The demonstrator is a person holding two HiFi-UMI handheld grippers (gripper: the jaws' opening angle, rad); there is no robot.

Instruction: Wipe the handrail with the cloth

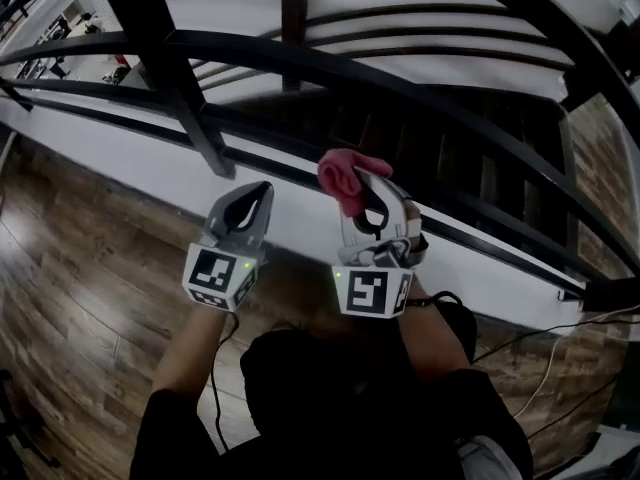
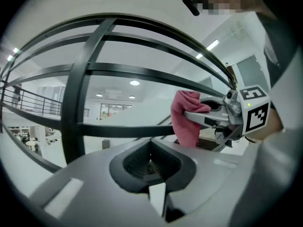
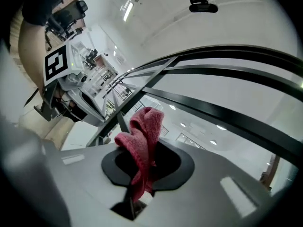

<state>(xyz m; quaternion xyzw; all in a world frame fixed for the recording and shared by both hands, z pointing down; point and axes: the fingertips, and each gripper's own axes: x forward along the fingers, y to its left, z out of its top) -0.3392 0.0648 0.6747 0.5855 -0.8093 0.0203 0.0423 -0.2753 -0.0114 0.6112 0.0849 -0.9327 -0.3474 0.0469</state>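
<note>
A black metal handrail [image 1: 330,68] runs across the head view above lower rails and an upright post [image 1: 170,68]. My right gripper [image 1: 372,200] is shut on a pink cloth [image 1: 345,176], held just below the lower rail. In the right gripper view the cloth [image 3: 142,141] stands bunched up out of the jaws, with a rail [image 3: 227,112] beyond it. My left gripper [image 1: 248,210] is beside it on the left, shut and holding nothing. The left gripper view shows the cloth [image 2: 185,117] and the right gripper [image 2: 208,115] to the right, in front of the rails [image 2: 142,72].
A white ledge [image 1: 120,163] runs under the railing, with dark wooden stairs [image 1: 450,138] behind it. Wooden floor [image 1: 70,298] lies on my side. Cables [image 1: 560,353] trail over the floor at the right.
</note>
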